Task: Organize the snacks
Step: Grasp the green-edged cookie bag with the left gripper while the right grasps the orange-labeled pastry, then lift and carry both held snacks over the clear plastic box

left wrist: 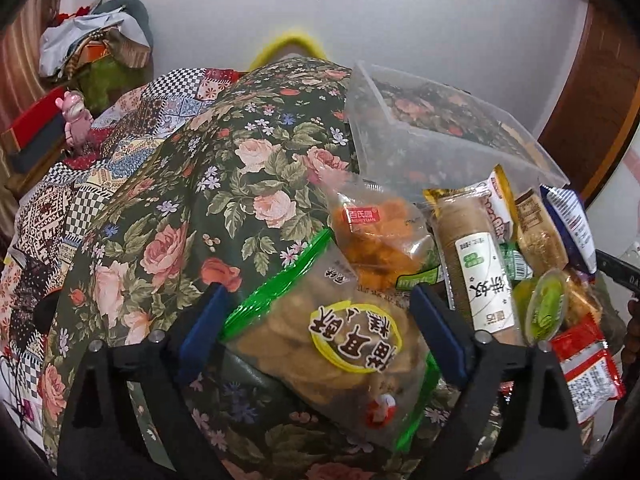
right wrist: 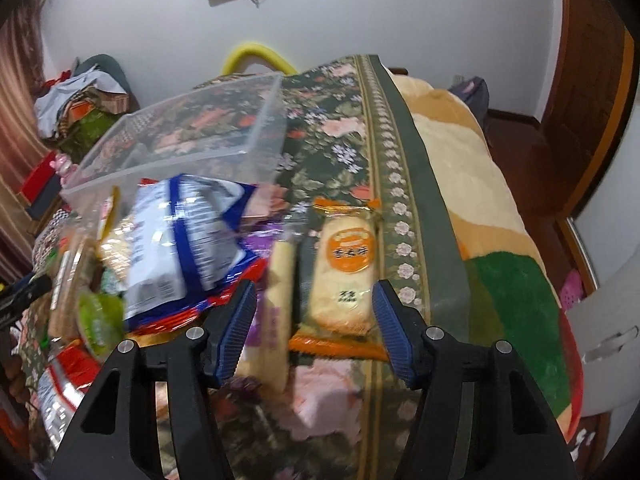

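Note:
In the left wrist view my left gripper is open, its blue pads on either side of a green-edged bag of round crackers with a yellow label. Behind the bag lie an orange snack bag, a brown biscuit roll, a green jelly cup and a red packet. A clear plastic box stands behind the pile. My right gripper is open around an orange-labelled rice cracker packet and a pale stick packet; neither pad presses them. The blue-and-white bag is blurred.
Everything lies on a floral cloth over a bed. A beige and green blanket lies to the right. Piled clothes sit at the far left, with a wooden door at the right. A yellow curved bar rises behind the bed.

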`<action>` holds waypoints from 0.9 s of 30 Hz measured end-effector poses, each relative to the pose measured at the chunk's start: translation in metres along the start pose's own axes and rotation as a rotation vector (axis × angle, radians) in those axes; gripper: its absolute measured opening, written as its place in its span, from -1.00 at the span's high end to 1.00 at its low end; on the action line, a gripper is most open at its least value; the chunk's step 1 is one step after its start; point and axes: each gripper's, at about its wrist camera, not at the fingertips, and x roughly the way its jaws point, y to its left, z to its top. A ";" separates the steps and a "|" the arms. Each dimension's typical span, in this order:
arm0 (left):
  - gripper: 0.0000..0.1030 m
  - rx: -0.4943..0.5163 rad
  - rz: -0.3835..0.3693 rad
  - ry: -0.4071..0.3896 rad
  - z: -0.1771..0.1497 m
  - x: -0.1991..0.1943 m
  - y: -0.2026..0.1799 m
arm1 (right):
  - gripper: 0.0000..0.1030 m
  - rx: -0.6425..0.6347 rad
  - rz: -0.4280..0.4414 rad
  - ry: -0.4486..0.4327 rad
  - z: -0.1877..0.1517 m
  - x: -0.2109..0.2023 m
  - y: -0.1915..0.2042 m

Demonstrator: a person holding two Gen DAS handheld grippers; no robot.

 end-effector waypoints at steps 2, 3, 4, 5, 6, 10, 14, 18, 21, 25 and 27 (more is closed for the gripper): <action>-0.84 0.006 0.000 0.005 -0.001 0.003 -0.001 | -0.10 0.017 0.011 0.020 0.002 0.008 -0.004; -0.85 0.004 -0.002 0.007 -0.001 0.005 -0.001 | -0.10 0.030 0.013 0.020 0.002 0.011 -0.006; -0.85 -0.001 -0.008 0.009 -0.001 0.006 0.000 | -0.10 0.037 0.018 0.015 0.002 0.012 -0.006; -0.85 -0.006 -0.016 0.013 -0.001 0.008 0.001 | -0.10 0.050 0.021 0.013 0.003 0.013 -0.009; -0.85 -0.010 -0.025 0.019 -0.001 0.011 0.002 | -0.10 0.064 0.025 0.013 0.005 0.014 -0.012; -0.82 -0.029 -0.064 0.023 -0.002 0.017 0.007 | -0.02 0.097 0.033 0.019 0.008 0.018 -0.017; -0.52 -0.017 -0.080 0.014 -0.004 0.013 0.005 | 0.27 0.079 0.022 0.047 0.003 0.025 -0.017; -0.24 0.023 -0.055 0.001 -0.006 0.005 -0.003 | 0.36 0.067 0.005 0.034 0.001 0.023 -0.012; -0.12 0.038 -0.040 -0.004 -0.006 0.000 -0.007 | 0.39 0.080 0.017 0.027 0.000 0.018 -0.012; 0.19 0.061 -0.047 -0.018 -0.005 -0.010 -0.011 | 0.39 0.090 0.028 0.007 0.004 0.011 -0.012; 0.27 0.070 -0.046 -0.021 -0.003 -0.016 -0.014 | 0.39 0.093 0.035 -0.011 0.006 0.004 -0.011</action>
